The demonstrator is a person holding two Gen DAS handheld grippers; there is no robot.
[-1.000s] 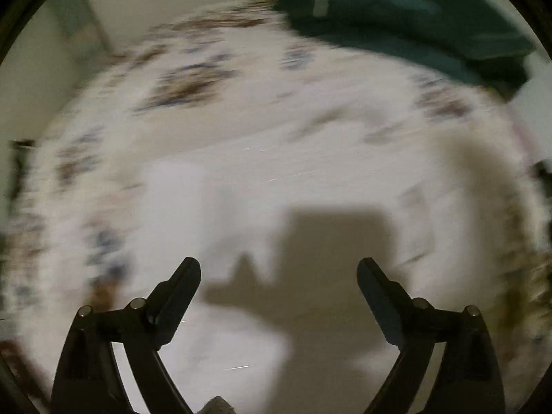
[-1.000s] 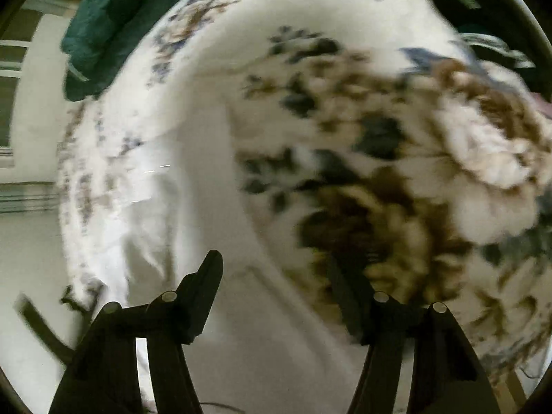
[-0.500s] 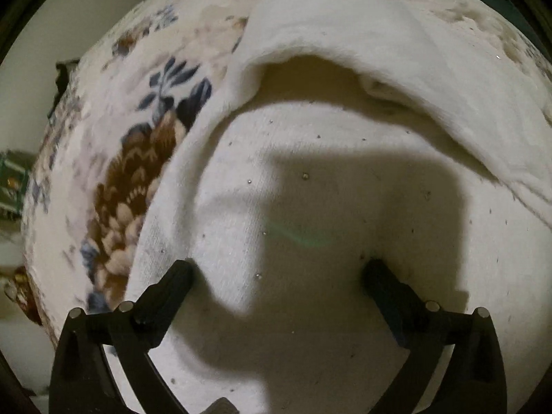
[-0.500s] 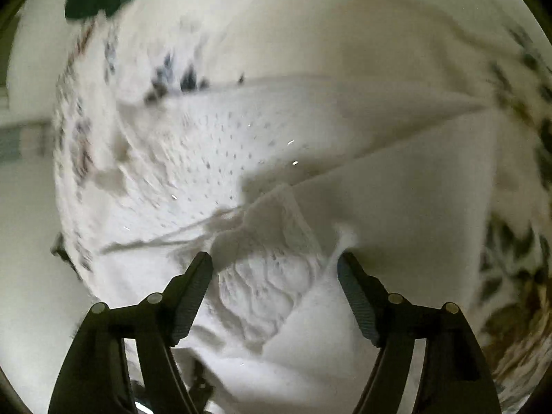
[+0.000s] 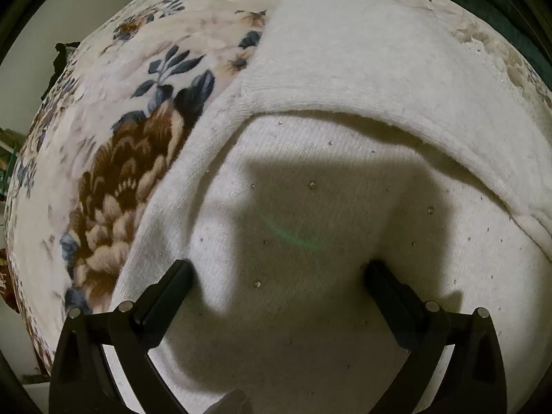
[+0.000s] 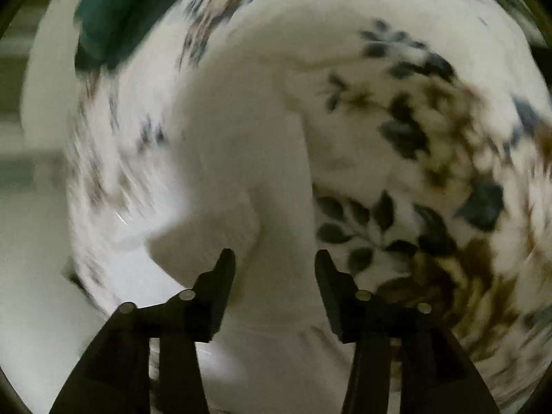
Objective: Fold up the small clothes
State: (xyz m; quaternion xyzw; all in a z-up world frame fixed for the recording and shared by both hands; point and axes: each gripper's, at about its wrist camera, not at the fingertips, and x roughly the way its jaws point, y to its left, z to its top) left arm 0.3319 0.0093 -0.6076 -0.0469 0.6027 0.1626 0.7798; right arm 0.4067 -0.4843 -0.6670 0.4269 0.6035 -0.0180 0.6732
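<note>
Looking down along our left gripper [image 5: 277, 272], we see its black jaws spread as wide as they go, fingertips pressed on a cream knitted garment dotted with tiny beads [image 5: 310, 276]; nothing is pinched between them. This small sweater lies flat on a plush floral blanket with brown blooms and dark blue leaves [image 5: 114, 179], and a thick folded layer of the same cream knit [image 5: 362, 69] lies across its far part. A dark green cloth [image 5: 490, 3] sits at the far right edge.

Our right gripper [image 6: 275, 262] shows through heavy blur. Its jaws stand partly apart, having just been opening, with a ridge of the cream fabric running between them; whether the pads touch it we cannot tell. Blurred floral blanket lies to its right.
</note>
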